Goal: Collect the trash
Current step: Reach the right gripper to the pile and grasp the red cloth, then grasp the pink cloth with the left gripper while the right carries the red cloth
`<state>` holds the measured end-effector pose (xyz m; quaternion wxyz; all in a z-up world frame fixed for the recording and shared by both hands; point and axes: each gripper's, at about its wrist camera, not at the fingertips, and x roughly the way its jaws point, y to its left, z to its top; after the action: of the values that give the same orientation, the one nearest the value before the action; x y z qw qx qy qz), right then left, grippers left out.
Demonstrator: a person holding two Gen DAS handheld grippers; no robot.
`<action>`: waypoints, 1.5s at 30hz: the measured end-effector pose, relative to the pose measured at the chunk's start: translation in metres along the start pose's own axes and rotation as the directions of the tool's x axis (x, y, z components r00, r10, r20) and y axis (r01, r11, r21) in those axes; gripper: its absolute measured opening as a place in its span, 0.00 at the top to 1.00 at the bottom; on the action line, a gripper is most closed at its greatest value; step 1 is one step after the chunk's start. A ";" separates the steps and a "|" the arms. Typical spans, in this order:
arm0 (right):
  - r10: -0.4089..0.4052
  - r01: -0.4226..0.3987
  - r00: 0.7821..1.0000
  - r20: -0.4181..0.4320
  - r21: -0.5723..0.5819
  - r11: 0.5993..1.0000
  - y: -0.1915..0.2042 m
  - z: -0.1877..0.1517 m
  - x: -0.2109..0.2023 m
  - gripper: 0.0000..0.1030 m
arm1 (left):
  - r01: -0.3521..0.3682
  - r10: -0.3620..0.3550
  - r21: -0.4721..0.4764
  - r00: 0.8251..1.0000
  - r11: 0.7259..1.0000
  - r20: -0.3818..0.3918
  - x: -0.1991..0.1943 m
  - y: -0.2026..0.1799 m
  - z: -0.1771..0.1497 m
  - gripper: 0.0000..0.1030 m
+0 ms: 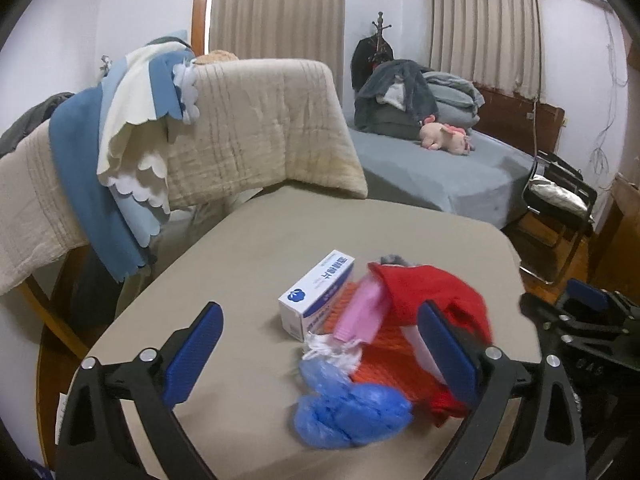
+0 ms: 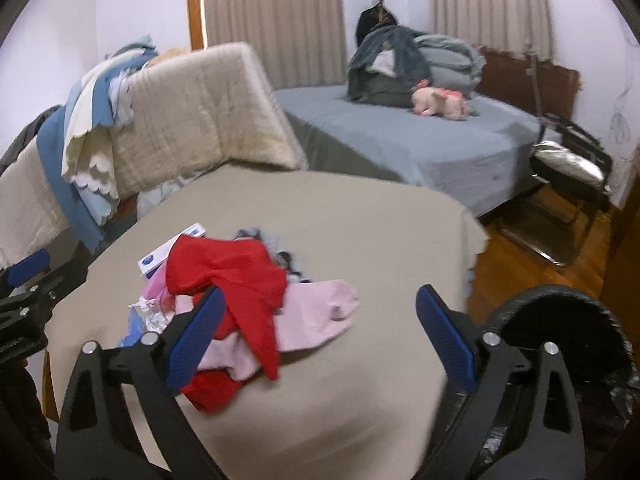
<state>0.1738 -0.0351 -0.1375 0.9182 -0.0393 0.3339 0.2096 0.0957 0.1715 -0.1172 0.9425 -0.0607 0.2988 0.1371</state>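
A heap lies on the beige-covered table (image 1: 260,240): a white and blue box (image 1: 316,292), a crumpled blue plastic wad (image 1: 348,412), a scrap of white tissue (image 1: 328,350), a pink flat piece (image 1: 360,312), an orange mesh (image 1: 384,356) and a red cloth (image 1: 432,288). My left gripper (image 1: 320,312) is open just above the near side of the heap, touching nothing. In the right wrist view my right gripper (image 2: 320,294) is open over the red cloth (image 2: 228,272) and a pale pink cloth (image 2: 316,312), its left finger in front of them.
A black round bin (image 2: 560,320) with a dark liner stands low at the table's right. A chair draped with a beige quilt (image 1: 260,120) and blue and white cloths is behind the table. Further back are a grey bed (image 1: 440,172) and a folding chair (image 1: 560,200).
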 end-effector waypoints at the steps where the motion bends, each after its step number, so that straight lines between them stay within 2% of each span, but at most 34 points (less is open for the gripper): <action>1: 0.010 -0.010 1.000 -0.007 -0.009 1.000 0.004 0.001 0.006 0.18 | -0.005 0.005 -0.002 1.000 1.000 -0.003 0.005 0.002 0.000 0.07; 5: 0.036 -0.037 0.999 -0.032 -0.037 0.999 0.019 0.003 0.028 0.22 | -0.018 0.018 -0.012 1.000 1.000 -0.015 0.021 0.009 -0.001 0.08; 10: 0.082 -0.087 0.993 -0.085 -0.056 0.995 0.031 0.006 0.055 0.35 | -0.018 0.018 -0.030 1.000 0.999 -0.026 0.032 0.019 -0.002 0.08; 12: 0.113 -0.119 0.988 -0.105 -0.053 0.991 0.032 0.005 0.061 0.49 | -0.020 0.019 -0.028 0.999 0.999 -0.028 0.035 0.021 -0.002 0.08; 14: 0.137 -0.143 0.984 -0.116 -0.052 0.988 0.034 0.005 0.064 0.58 | -0.021 0.020 -0.026 0.999 0.999 -0.035 0.038 0.023 -0.002 0.08; 15: 0.147 -0.154 0.982 -0.115 -0.052 0.987 0.035 0.005 0.064 0.67 | -0.019 0.018 -0.029 0.999 0.999 -0.038 0.039 0.024 -0.003 0.08; 16: 0.162 -0.169 0.980 -0.116 -0.051 0.984 0.034 0.005 0.063 0.72 | -0.017 0.016 -0.032 0.999 0.999 -0.039 0.040 0.024 -0.003 0.08; 18: 0.204 -0.212 0.972 -0.120 -0.056 0.976 0.034 0.007 0.061 0.91 | -0.014 0.013 -0.037 0.999 0.999 -0.040 0.040 0.025 -0.002 0.08; 24: 0.230 -0.234 0.971 -0.067 -0.055 0.971 0.029 0.015 0.041 0.92 | -0.012 0.011 -0.025 1.000 1.000 -0.028 0.035 0.021 0.000 0.08; 31: 0.248 -0.247 0.969 0.015 -0.029 0.969 0.010 0.025 -0.005 0.92 | 0.016 -0.016 -0.014 1.000 1.000 -0.005 0.019 0.007 0.004 0.10; 39: 0.223 -0.223 0.973 0.055 0.011 0.975 -0.023 0.019 -0.045 0.92 | 0.111 -0.110 0.022 0.993 0.994 -0.044 0.018 -0.030 -0.004 0.23; 45: 0.172 -0.173 0.984 0.035 0.027 0.985 -0.044 0.005 -0.051 0.92 | 0.178 -0.171 0.059 0.980 0.982 -0.104 0.033 -0.065 -0.016 0.32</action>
<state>0.1604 -0.0926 -0.1044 0.9023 0.0068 0.3243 0.2839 0.1318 0.1139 -0.1468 0.9365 -0.0613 0.3427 0.0406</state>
